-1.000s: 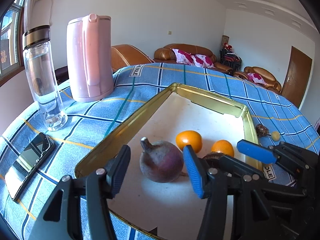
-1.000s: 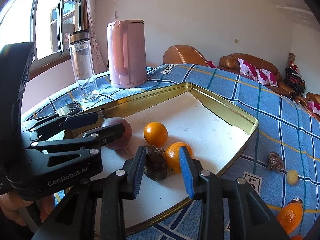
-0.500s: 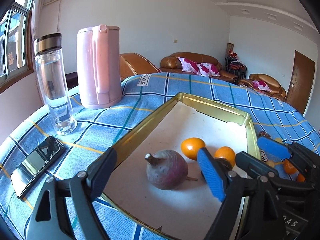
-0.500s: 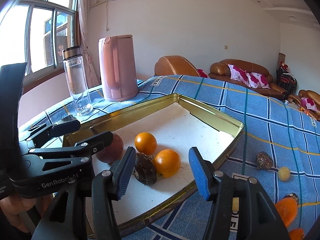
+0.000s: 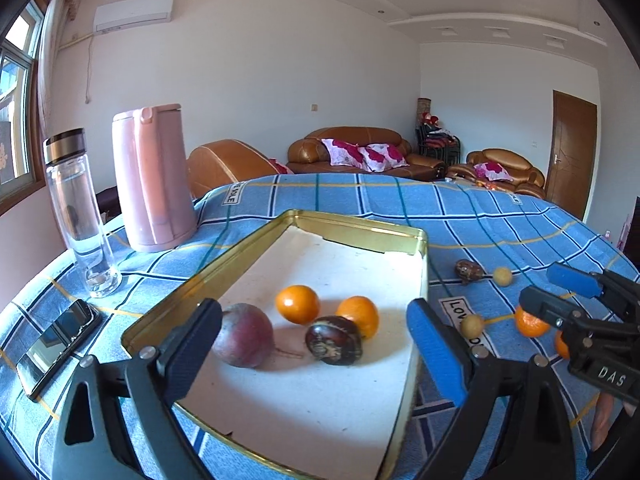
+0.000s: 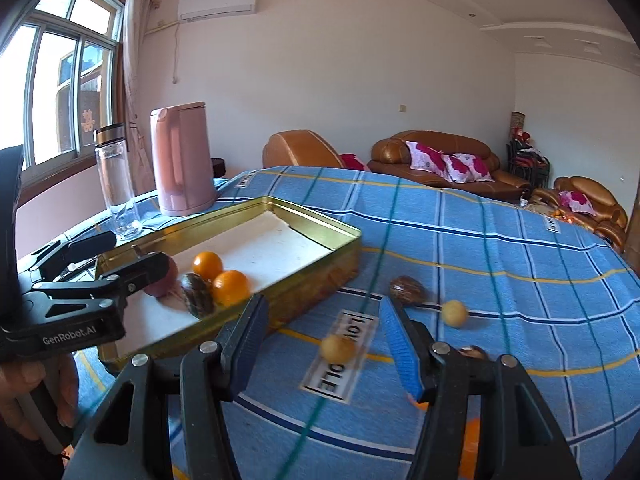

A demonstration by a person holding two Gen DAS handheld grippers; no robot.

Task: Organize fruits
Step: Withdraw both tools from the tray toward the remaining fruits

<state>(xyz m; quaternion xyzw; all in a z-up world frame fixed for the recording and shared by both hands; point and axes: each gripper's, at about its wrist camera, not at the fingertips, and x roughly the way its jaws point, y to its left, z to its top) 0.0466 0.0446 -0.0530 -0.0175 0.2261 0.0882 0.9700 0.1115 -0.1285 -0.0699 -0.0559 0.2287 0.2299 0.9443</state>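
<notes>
A gold-rimmed tray (image 5: 360, 224) holds a purple fruit (image 5: 242, 334), two oranges (image 5: 298, 304) and a dark brown fruit (image 5: 334, 340). My left gripper (image 5: 314, 350) hangs over the tray's near end, its jaws opening, nothing pressed between them. My right gripper (image 6: 324, 344) is open above the blue checked cloth, right of the tray (image 6: 312, 280). A small yellow fruit (image 6: 338, 348) lies on the cloth below its gap, untouched. Another yellow fruit (image 6: 454, 312) and a brown fruit (image 6: 408, 288) lie beyond. Loose oranges (image 5: 530, 322) sit under the right gripper (image 5: 560, 294).
A pink kettle (image 5: 150, 176), a glass bottle (image 5: 80, 216) and a phone (image 5: 56, 346) stand left of the tray. A hand (image 6: 32, 392) holds the left gripper (image 6: 116, 256). Brown sofas (image 5: 360, 152) and a door (image 5: 574, 152) are behind the table.
Both grippers opened and drew back. The left came away from the purple fruit, the right from the dark brown fruit, and the right swung rightward off the tray over the cloth.
</notes>
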